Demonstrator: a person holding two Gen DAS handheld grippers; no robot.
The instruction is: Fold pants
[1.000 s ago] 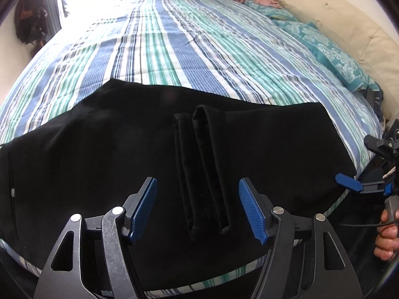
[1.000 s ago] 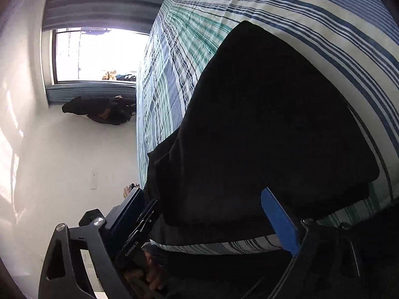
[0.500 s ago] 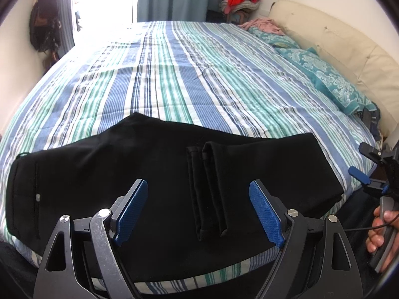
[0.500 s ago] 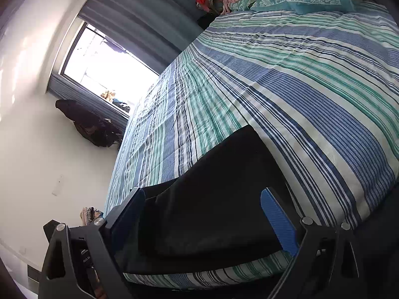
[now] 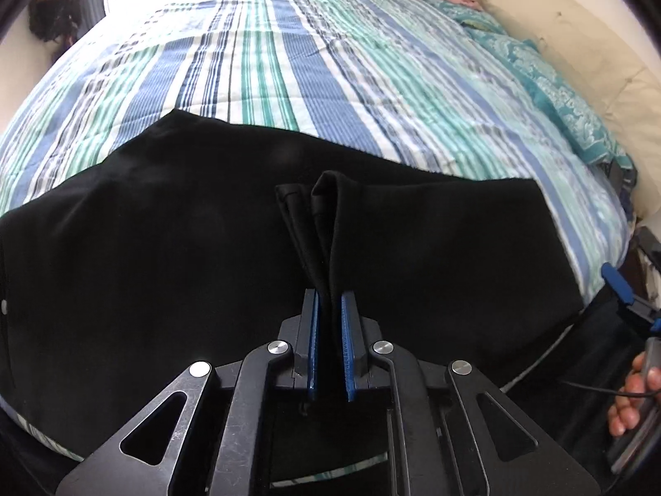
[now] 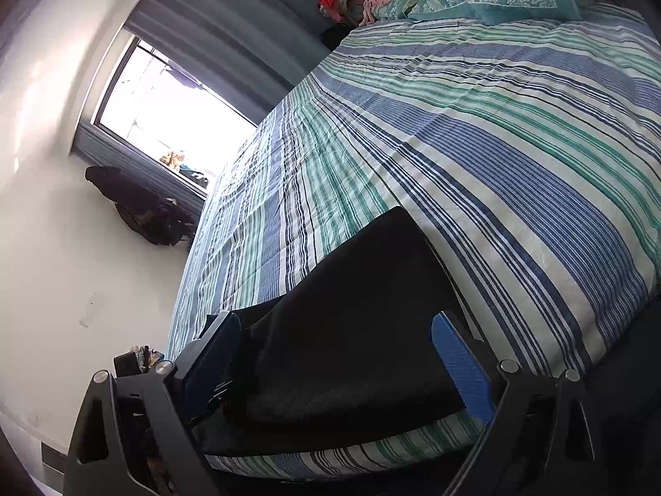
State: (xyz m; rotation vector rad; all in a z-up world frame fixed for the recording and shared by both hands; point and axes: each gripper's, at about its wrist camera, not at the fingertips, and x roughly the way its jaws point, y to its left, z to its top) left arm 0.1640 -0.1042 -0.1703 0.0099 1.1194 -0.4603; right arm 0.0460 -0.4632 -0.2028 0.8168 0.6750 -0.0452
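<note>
Black pants lie partly folded near the front edge of the striped bedspread. Left gripper: blue pads pinch a raised ridge of the doubled leg hems at mid-garment. Right gripper: fingers spread wide, nothing between them; the pants' folded end lies beyond, apart from the pads. A person's hand holds the right gripper's handle beside the bed.
</note>
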